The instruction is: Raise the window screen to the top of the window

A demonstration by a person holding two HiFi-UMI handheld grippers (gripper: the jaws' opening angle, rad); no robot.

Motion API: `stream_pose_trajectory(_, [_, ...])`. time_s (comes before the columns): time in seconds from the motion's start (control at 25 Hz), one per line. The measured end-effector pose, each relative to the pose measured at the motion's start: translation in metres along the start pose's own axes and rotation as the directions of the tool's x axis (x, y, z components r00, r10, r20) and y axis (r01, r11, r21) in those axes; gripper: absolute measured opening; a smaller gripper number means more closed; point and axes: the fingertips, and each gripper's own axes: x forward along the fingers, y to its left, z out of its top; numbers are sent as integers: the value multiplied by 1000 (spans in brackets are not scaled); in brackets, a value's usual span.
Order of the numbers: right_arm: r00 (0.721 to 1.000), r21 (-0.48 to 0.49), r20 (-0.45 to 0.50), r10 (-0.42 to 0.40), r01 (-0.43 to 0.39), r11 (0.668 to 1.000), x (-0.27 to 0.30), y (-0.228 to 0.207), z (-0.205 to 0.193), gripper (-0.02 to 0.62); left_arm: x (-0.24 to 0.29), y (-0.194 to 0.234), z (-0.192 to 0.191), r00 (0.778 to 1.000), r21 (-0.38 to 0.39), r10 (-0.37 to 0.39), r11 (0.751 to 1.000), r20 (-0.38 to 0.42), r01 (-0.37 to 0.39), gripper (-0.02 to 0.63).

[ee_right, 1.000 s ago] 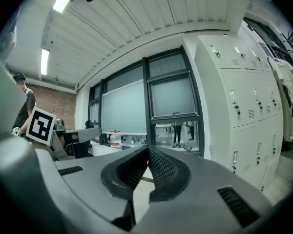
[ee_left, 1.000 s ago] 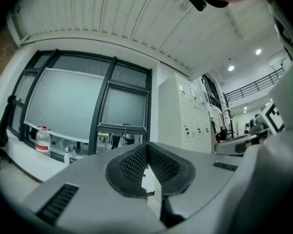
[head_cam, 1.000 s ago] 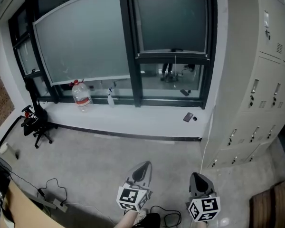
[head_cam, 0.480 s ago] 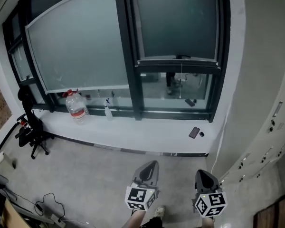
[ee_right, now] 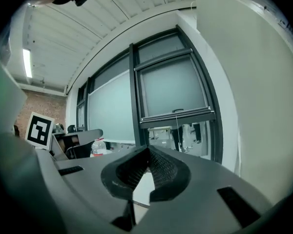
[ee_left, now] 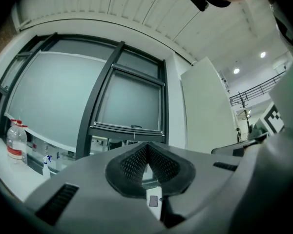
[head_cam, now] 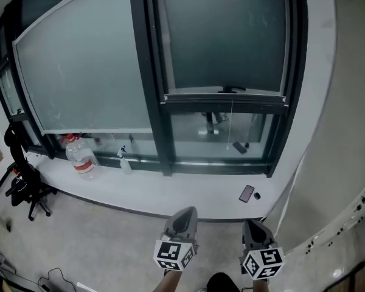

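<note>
The grey window screen (head_cam: 225, 41) covers the upper part of the right-hand pane. Its dark bottom bar (head_cam: 225, 99) sits about two thirds of the way down, and a thin pull cord (head_cam: 232, 123) hangs from it. Both grippers are held low in front of the sill, well short of the window. My left gripper (head_cam: 182, 215) is shut and empty, and in the left gripper view my left gripper (ee_left: 146, 147) points at the bottom bar (ee_left: 127, 129). My right gripper (head_cam: 253, 227) is shut with nothing in it, and in the right gripper view my right gripper (ee_right: 147, 152) faces the screen (ee_right: 173, 91).
On the white sill (head_cam: 170, 193) lie a phone (head_cam: 247, 193), a spray bottle (head_cam: 125, 162) and a large water bottle (head_cam: 79, 157). A tall pale cabinet (head_cam: 347, 132) stands close on the right. A wide screen (head_cam: 79, 72) covers the left window, with a black chair (head_cam: 21, 178) below it.
Both grippers and the head view have come much closer to the window. The sill and the screen's bottom bar now loom larger. The jaws have stayed shut.
</note>
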Motion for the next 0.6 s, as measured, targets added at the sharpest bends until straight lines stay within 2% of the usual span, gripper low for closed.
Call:
stream_pose_trajectory(0.2, [1000,26,-28,-5,6,1000,50,-30,-4,5,53,20,-12,1000,-13,2,1000,-8,-2,3])
stream_pose_trajectory(0.36, [999,-6,-22,23,-23,1000,100,-60,0,5,101,39,-25,1000,-16,27,999,-13,-27,3])
stream_pose_trajectory(0.6, [996,11,-36,78,-78,997,192,-115,4,5,196,61,-36,999,-24,43,999,-19,-43,3])
